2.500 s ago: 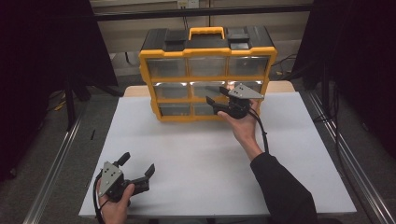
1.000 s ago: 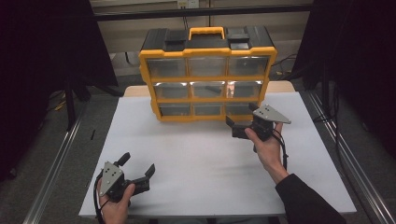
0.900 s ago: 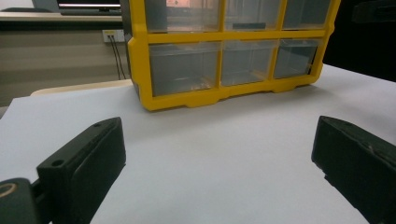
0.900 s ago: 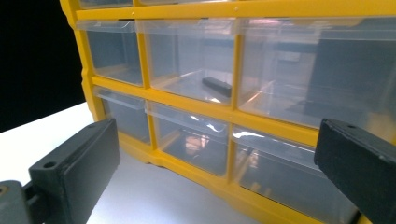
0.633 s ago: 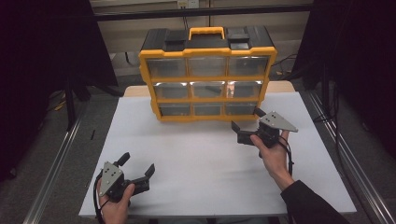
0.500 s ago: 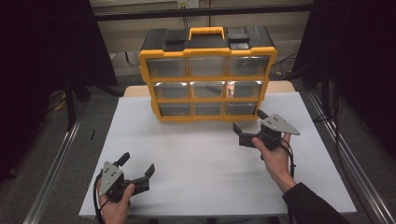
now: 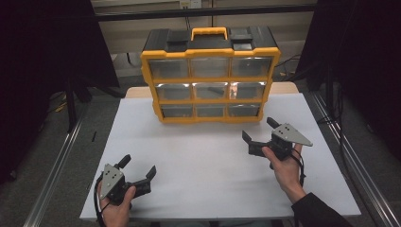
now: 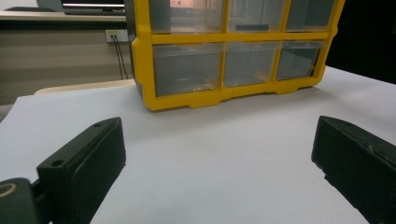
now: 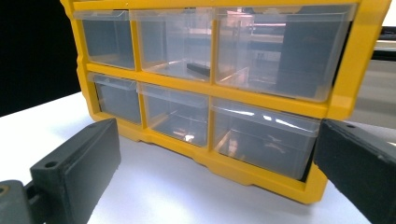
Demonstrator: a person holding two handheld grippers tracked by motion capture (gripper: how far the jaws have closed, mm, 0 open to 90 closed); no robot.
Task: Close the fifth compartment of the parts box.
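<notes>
While both jaws gape empty, right gripper (image 7: 261, 134) faces drawer cabinet (image 7: 209, 75) at desk's (image 7: 208, 161) far edge; left gripper (image 7: 138, 169) near front-left corner. Risk: misaligned approach could shove cabinet backward.

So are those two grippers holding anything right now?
No. The left gripper and right gripper are both open over the white table, with nothing between their jaws; the yellow drawer cabinet stands untouched.

The drawer cabinet (image 7: 210, 78) is standing on the table (image 7: 198, 165), beyond both grippers, nearer the right gripper (image 7: 259, 136) than the left gripper (image 7: 138, 168).
</notes>
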